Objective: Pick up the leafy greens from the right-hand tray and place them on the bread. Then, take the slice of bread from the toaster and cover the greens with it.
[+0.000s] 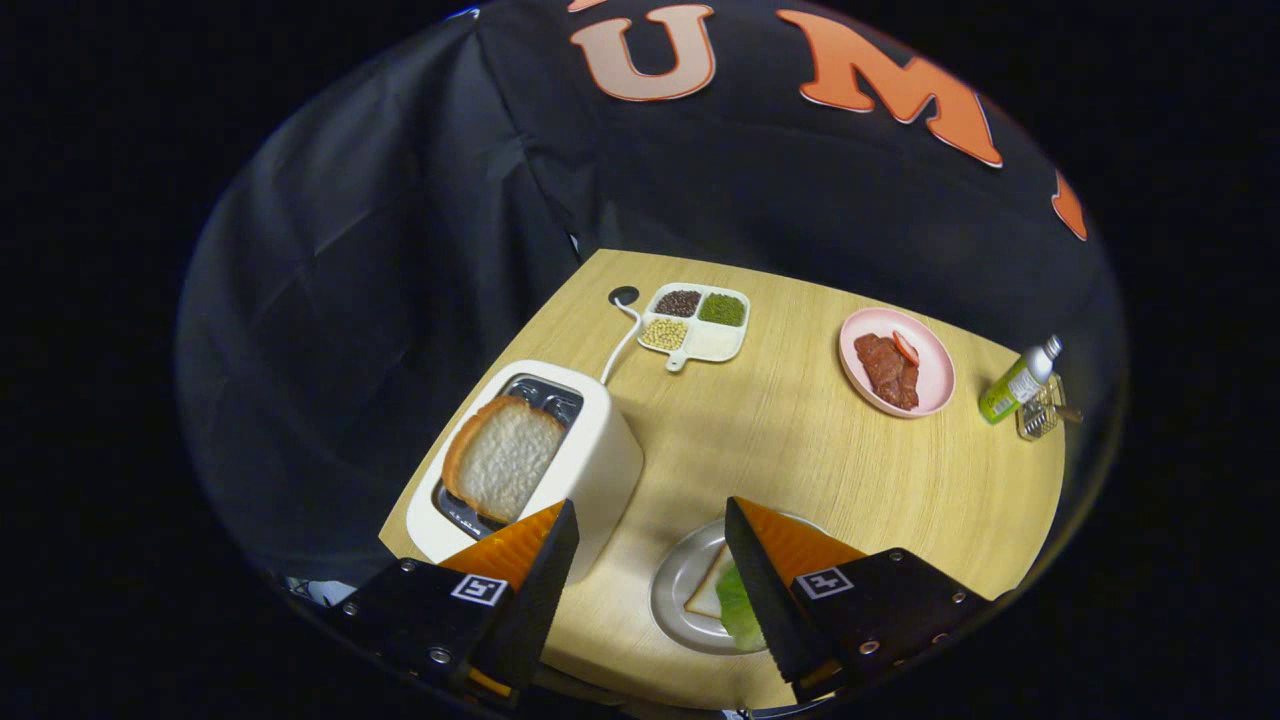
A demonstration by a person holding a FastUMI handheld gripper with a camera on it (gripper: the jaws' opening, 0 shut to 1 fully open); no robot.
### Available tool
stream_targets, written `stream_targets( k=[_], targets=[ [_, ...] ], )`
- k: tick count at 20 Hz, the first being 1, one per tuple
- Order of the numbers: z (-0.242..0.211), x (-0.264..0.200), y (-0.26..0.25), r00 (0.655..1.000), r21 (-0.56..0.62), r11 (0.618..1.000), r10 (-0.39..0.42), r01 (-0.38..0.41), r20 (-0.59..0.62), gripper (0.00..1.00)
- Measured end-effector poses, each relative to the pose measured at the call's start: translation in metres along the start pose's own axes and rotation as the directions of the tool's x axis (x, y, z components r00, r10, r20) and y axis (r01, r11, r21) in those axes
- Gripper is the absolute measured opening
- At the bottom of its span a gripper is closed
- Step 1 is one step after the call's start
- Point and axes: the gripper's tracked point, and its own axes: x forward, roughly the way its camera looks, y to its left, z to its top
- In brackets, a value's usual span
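Observation:
A slice of bread (pixel 502 456) stands up out of the near slot of a white toaster (pixel 590 470), just beyond my left finger. A grey plate (pixel 677 590) lies partly under my right finger; on it is a slice of bread (pixel 709 596) with leafy greens (pixel 738 606) lying on it, both half hidden by that finger. My gripper (pixel 650 522) hangs above the table, open, with nothing between its fingers.
A white divided tray (pixel 716 345) of beans sits at the table's far side, by the toaster's cable (pixel 622 345). A pink plate (pixel 935 375) with meat and a red slice lies far right, beside a green bottle (pixel 1018 382) and a small glass dish (pixel 1040 413).

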Motion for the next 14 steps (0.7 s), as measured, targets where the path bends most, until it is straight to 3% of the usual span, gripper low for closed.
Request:
stream_targets(
  k=[5,11,14],
  targets=[
    [0.027,0.008,0.055,0.999,-0.012,1.0,0.025,-0.026,-0.033,0.87],
    [0.038,0.037,0.079,0.994,-0.06,0.997,-0.06,0.055,-0.096,0.8],
    [0.023,0.05,0.076,0.979,-0.063,0.995,-0.09,0.08,-0.183,0.63]
  ],
)
